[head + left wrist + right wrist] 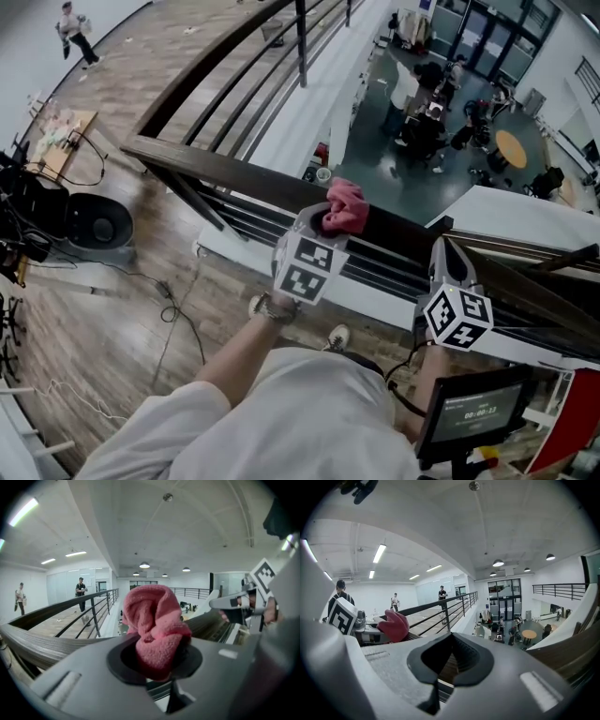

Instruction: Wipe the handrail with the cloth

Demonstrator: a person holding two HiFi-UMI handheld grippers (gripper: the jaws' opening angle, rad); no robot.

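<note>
A crumpled pink cloth (345, 206) rests on top of the dark wooden handrail (216, 169), just right of where the rail bends. My left gripper (323, 216) is shut on the cloth's near side. In the left gripper view the cloth (157, 630) bulges up out of the jaws and the handrail (42, 644) runs off to the left. My right gripper (444, 251) sits at the rail further right, shut, with nothing between its jaws. From the right gripper view (450, 663) the cloth (393, 626) shows at the left.
Horizontal metal bars (394, 272) run under the rail. Beyond it is a drop to a lower floor with people and a round table (511, 148). On the wooden floor to my left lie a black round device (94, 220) and cables. A small screen (473, 412) hangs at my right side.
</note>
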